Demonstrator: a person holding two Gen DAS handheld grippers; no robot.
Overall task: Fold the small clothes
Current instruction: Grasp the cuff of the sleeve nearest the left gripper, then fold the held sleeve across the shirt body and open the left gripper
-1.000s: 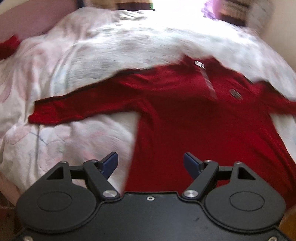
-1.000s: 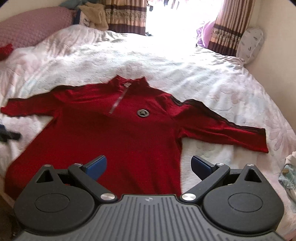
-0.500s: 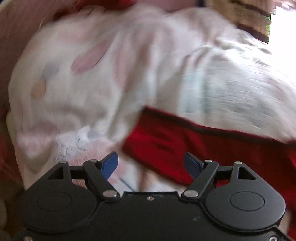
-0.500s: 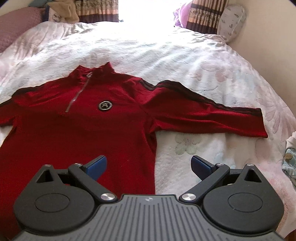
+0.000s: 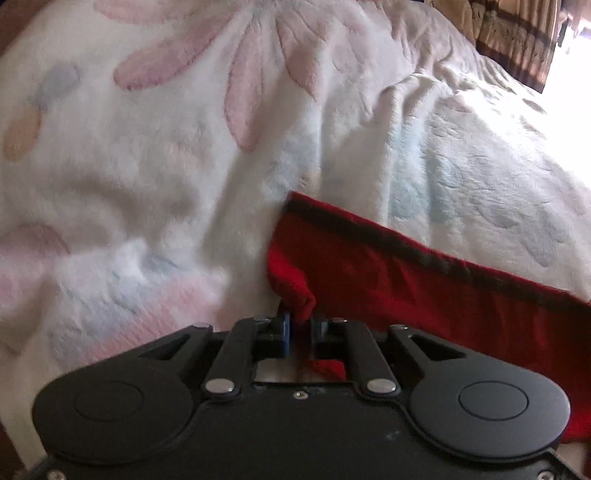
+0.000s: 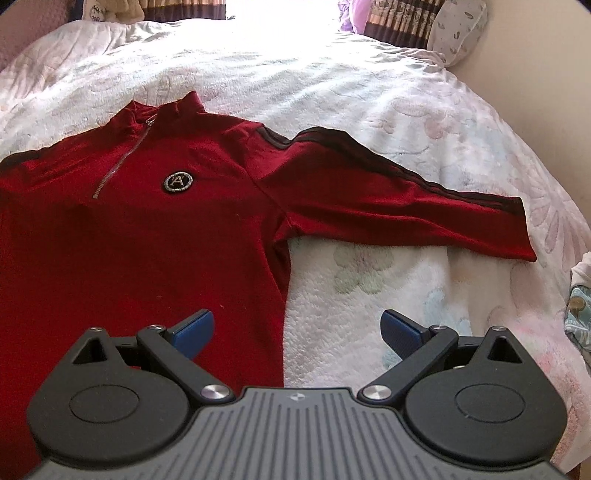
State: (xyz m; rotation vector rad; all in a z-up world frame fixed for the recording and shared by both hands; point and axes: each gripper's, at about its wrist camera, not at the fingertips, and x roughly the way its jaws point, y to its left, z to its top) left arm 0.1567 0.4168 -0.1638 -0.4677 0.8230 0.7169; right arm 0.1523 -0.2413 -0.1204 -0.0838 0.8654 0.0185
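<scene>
A red long-sleeved zip-neck top (image 6: 147,229) with dark shoulder stripes and a round badge lies face up, spread flat on the bed. In the left wrist view only its one sleeve (image 5: 424,288) shows, running off to the right. My left gripper (image 5: 300,326) is shut on the cuff corner of that sleeve, the fabric bunched between the blue pads. My right gripper (image 6: 297,328) hangs open above the top's side edge below the armpit, its fingers straddling the hem line. The other sleeve (image 6: 406,199) stretches out to the right.
A white fleece blanket (image 6: 388,295) with pale flower prints covers the bed. Curtains (image 6: 399,18) and a bright window are at the far end, with a patterned cushion (image 6: 458,29) at the back right. Light-coloured cloth (image 6: 580,295) lies at the right edge.
My left gripper swung left to the sleeve cuff and shut on it. My right gripper drifted right and nearer, staying open.
</scene>
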